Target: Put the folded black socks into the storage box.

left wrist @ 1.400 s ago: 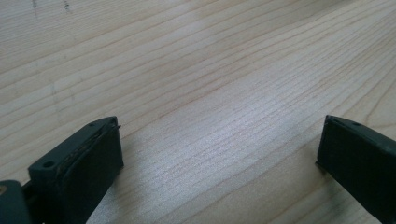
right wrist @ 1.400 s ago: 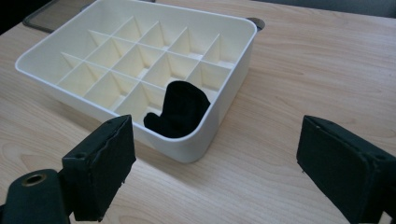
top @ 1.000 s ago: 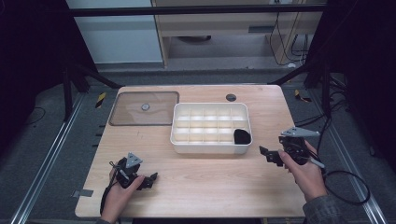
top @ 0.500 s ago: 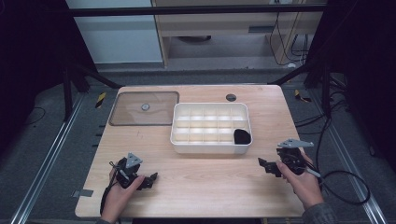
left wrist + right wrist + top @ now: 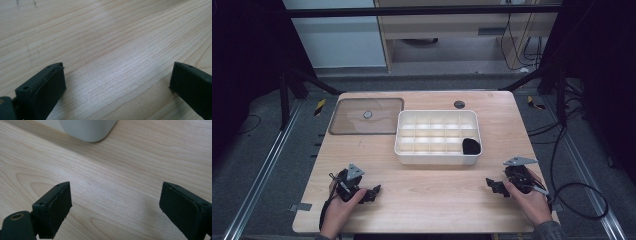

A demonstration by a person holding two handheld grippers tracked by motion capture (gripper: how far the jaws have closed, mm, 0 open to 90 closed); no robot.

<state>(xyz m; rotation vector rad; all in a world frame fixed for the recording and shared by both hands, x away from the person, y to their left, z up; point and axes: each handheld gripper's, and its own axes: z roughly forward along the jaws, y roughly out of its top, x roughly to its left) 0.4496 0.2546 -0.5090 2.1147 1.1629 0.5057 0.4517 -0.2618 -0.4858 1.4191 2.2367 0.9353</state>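
Note:
A white divided organiser tray (image 5: 404, 145) stands in the middle of the wooden table; a black object (image 5: 471, 146) lies in its front right compartment. My left gripper (image 5: 373, 193) rests low at the table's front left, held by a hand, open with only bare wood between its fingers (image 5: 47, 85). My right gripper (image 5: 493, 186) sits low at the front right, also open and empty; its fingers (image 5: 53, 207) point toward a rounded corner of the tray (image 5: 87, 130).
A clear flat lid (image 5: 367, 116) with a round knob lies at the back left of the table. A small dark round disc (image 5: 459, 104) sits near the back edge. Cables trail off the table's right side.
My right gripper has moved down and toward the table's front edge, away from the tray. The left gripper has stayed put.

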